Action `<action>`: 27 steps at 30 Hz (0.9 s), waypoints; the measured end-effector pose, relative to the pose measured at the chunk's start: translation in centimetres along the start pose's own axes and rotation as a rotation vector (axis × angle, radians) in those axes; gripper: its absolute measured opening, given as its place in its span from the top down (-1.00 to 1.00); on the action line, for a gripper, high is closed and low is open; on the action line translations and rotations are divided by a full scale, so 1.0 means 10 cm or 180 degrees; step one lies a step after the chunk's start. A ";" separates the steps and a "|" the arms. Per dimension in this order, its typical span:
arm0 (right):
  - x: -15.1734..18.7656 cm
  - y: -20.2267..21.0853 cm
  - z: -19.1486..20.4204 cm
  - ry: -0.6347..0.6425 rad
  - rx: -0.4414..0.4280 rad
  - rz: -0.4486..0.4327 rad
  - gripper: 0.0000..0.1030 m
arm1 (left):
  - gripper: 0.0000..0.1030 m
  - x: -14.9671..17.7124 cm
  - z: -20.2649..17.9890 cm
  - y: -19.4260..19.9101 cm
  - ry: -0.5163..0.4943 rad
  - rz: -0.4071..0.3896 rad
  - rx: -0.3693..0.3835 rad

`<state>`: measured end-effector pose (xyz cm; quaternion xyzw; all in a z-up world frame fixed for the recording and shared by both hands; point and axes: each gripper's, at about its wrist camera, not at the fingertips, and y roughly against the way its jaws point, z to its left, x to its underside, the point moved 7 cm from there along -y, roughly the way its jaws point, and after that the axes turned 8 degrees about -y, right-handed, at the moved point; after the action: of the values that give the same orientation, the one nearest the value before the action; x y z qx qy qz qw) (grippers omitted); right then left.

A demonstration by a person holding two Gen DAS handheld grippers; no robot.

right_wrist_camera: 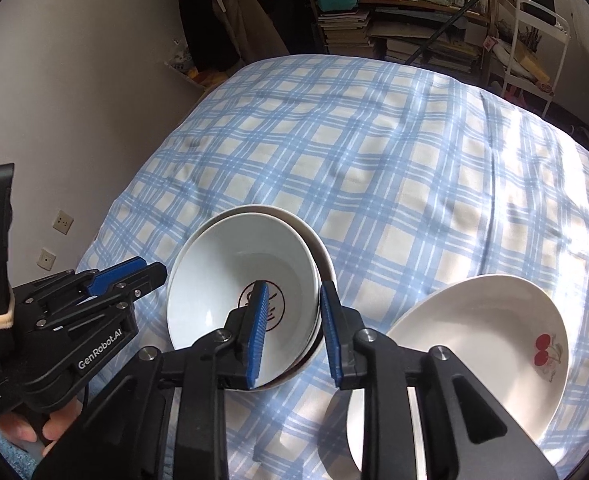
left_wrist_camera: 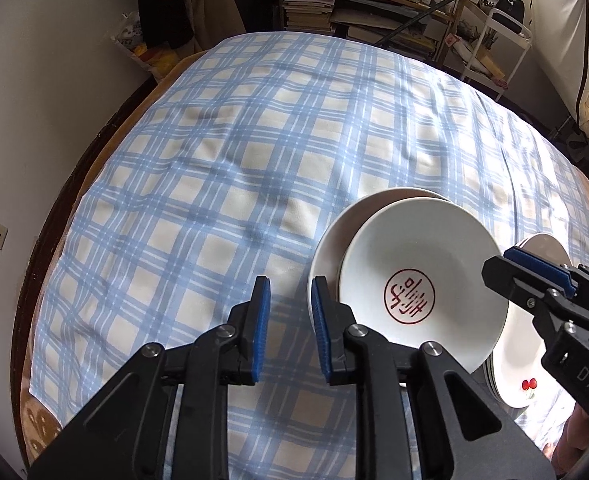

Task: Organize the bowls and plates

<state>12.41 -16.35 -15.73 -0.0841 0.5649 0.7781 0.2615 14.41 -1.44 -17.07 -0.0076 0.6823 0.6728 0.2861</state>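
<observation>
Left tongs [left_wrist_camera: 290, 292] parted, empty, beside bowl stack [left_wrist_camera: 422, 280]; right tongs [right_wrist_camera: 294, 300] parted astride rim, unpressed. Bowls glazed, rigid, breakable: grip rim.

Blue check and white china
White bowl [left_wrist_camera: 422, 280] with a red seal mark; white plate [right_wrist_camera: 490, 344] bearing red cherries; cloth [left_wrist_camera: 230, 152] checked pale blue and cream.

The far and left stretches of the plaid-covered counter [left_wrist_camera: 222, 152] lie bare, giving tongs free passage. Near the front edge, the stacked bowls [right_wrist_camera: 242, 292] and the plates [right_wrist_camera: 490, 344] just beside them block the way, with a narrow strip of cloth between.
</observation>
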 end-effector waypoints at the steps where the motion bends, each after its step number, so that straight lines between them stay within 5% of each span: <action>1: -0.01 0.02 0.00 -0.0005 -0.0013 -0.0013 0.44 | 0.55 0.00 0.01 -0.01 0.0005 0.0016 0.0002; 4: -0.05 0.08 -0.03 -0.0016 -0.0001 -0.0079 0.10 | 0.47 0.01 0.02 -0.03 0.0021 0.0040 -0.0006; 8: -0.09 0.13 -0.14 -0.0029 0.0148 -0.0161 -0.04 | 0.08 -0.01 0.05 0.00 0.0031 -0.0010 -0.0050; 13: -0.13 0.12 -0.30 -0.0147 0.0218 -0.0224 -0.57 | -0.06 -0.04 0.10 0.01 0.0062 -0.0032 -0.0080; 16: -0.15 0.12 -0.36 -0.0153 0.0279 -0.0241 -0.93 | -0.31 -0.03 0.17 -0.01 0.0148 0.0010 -0.0088; 20: -0.18 0.14 -0.43 -0.0203 0.0305 -0.0307 -1.00 | -0.57 -0.02 0.26 -0.01 0.0195 0.0031 -0.0195; 27: -0.17 0.12 -0.55 -0.0280 0.0370 -0.0298 -1.00 | -0.68 0.00 0.31 -0.04 0.0233 0.0107 -0.0175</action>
<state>12.37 -22.26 -15.90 -0.0609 0.5925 0.7339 0.3266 15.71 1.38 -17.25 -0.0286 0.6735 0.6953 0.2492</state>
